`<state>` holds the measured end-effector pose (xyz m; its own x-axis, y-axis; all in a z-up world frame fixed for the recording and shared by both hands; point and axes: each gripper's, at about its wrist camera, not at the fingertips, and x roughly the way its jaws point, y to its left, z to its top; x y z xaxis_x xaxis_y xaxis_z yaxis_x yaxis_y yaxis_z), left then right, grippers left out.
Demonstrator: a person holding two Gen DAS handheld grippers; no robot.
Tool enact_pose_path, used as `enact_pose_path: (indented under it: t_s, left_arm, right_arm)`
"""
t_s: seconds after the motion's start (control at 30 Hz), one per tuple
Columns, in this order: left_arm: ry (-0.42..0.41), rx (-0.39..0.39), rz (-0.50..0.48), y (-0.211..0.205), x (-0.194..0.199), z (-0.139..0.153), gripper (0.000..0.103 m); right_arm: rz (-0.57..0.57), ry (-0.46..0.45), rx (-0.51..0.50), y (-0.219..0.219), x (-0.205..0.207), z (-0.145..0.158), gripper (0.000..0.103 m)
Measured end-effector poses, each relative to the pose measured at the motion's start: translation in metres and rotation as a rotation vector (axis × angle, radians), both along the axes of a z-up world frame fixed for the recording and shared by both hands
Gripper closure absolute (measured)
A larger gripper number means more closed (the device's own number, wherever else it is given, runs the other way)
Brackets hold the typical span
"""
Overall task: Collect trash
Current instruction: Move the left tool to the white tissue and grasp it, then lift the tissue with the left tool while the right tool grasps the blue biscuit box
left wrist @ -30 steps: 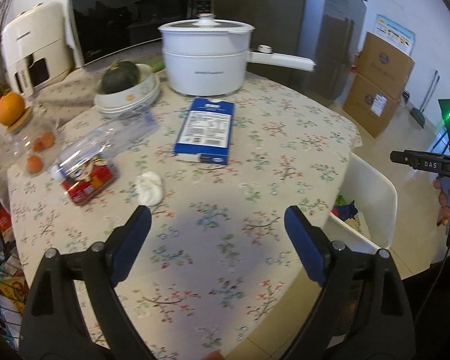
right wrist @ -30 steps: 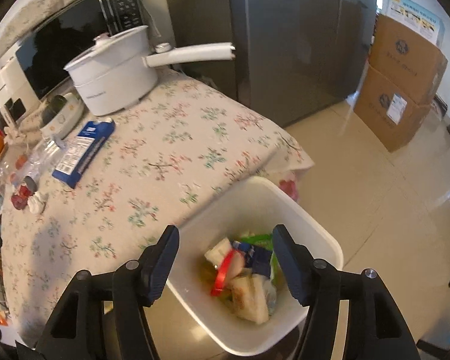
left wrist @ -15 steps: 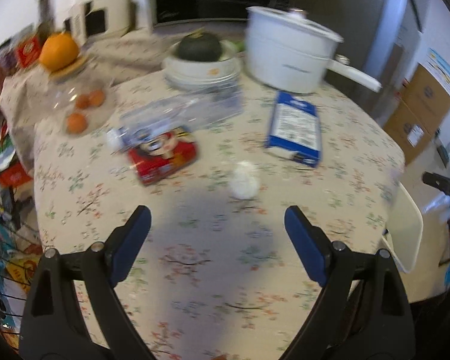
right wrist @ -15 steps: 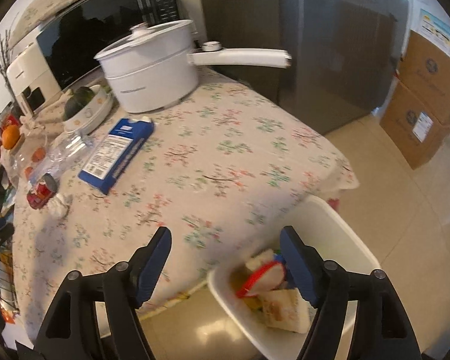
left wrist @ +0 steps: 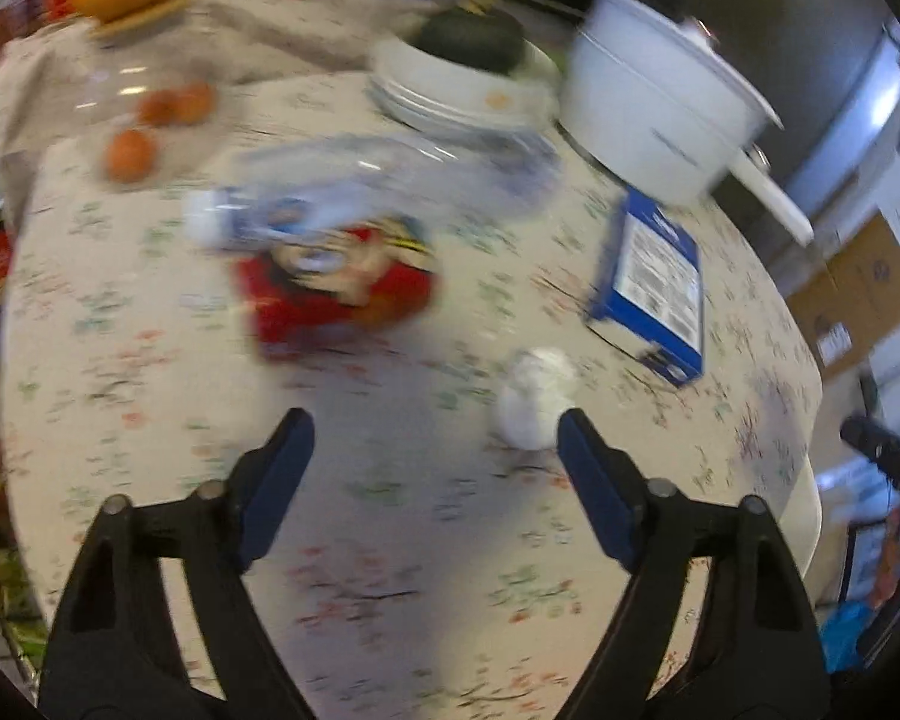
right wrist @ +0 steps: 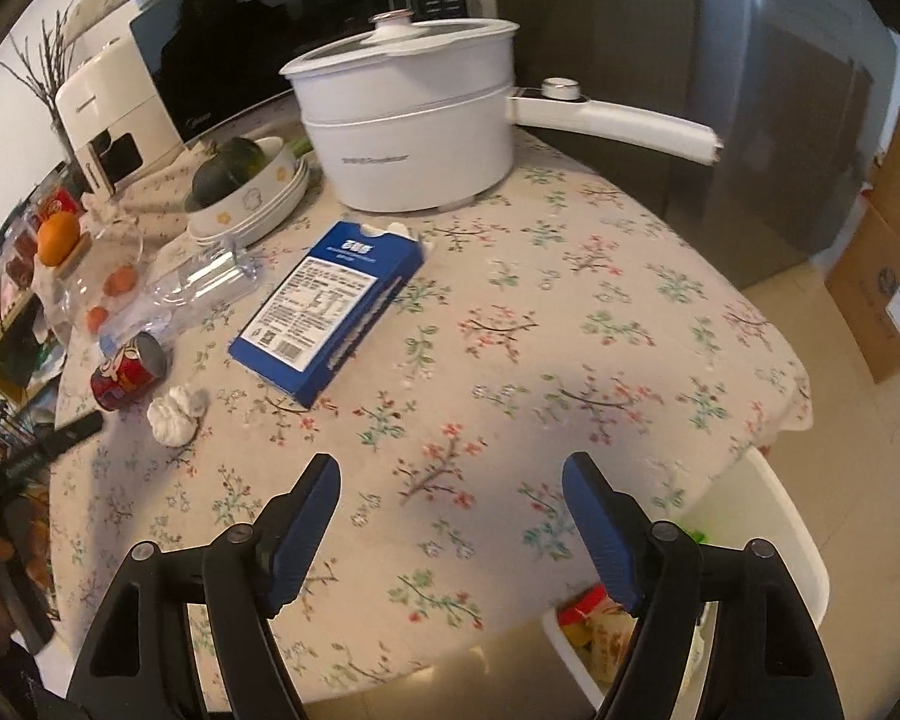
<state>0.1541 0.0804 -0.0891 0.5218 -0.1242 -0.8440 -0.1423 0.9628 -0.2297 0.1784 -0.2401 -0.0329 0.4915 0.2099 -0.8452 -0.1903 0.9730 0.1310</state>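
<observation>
On the floral tablecloth lie a red can (left wrist: 342,294) (right wrist: 129,369) on its side, a crumpled white tissue (left wrist: 534,399) (right wrist: 177,408), a clear plastic bottle (left wrist: 360,189) (right wrist: 198,288) and a flat blue carton (left wrist: 654,279) (right wrist: 330,306). My left gripper (left wrist: 432,468) is open and empty, just before the can, with the tissue by its right finger. My right gripper (right wrist: 450,510) is open and empty over the table's near edge. A white trash bin (right wrist: 768,546) with wrappers stands below the table at the right.
A white pot with a long handle (right wrist: 414,120), a bowl with a dark squash (right wrist: 240,180), a glass dish with small fruit (right wrist: 105,282), an orange (right wrist: 59,237) and a microwave (right wrist: 258,60) stand at the back. Cardboard boxes (right wrist: 894,276) sit on the floor at right.
My left gripper has swung left and moved closer to the can and tissue; its view is blurred. My right gripper has lifted from the bin toward the table.
</observation>
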Motion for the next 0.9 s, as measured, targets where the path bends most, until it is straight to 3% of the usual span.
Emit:
enact_pose_path:
  t_s: [0.23, 0.33, 0.43, 0.6, 0.77, 0.83, 0.9]
  left_arm:
    - [0.048, -0.026, -0.076, -0.032, 0.024, -0.02, 0.049]
    - [0.085, -0.035, -0.078, -0.037, 0.029, -0.031, 0.072]
    - [0.082, -0.048, -0.059, -0.035, 0.027, -0.03, 0.075]
    - [0.036, -0.063, -0.043, -0.025, 0.015, -0.003, 0.076]
    - [-0.008, 0.039, -0.013, 0.0, -0.005, 0.03, 0.076]
    - [-0.008, 0.033, 0.013, 0.02, -0.016, 0.036, 0.076]
    - [0.0, 0.014, 0.039, 0.037, -0.028, 0.037, 0.076]
  right_arm:
    - [0.03, 0.006, 0.007, 0.015, 0.007, -0.005, 0.025]
    - [0.03, 0.016, 0.014, 0.014, 0.008, -0.008, 0.025]
    - [0.012, 0.033, 0.026, 0.009, 0.009, -0.012, 0.025]
    - [-0.03, 0.091, 0.009, 0.01, 0.018, -0.025, 0.024]
    - [-0.035, 0.14, 0.06, 0.038, 0.034, -0.033, 0.01]
    - [-0.052, 0.118, 0.073, 0.054, 0.043, -0.033, 0.0]
    - [-0.078, 0.089, 0.069, 0.074, 0.054, -0.034, 0.0]
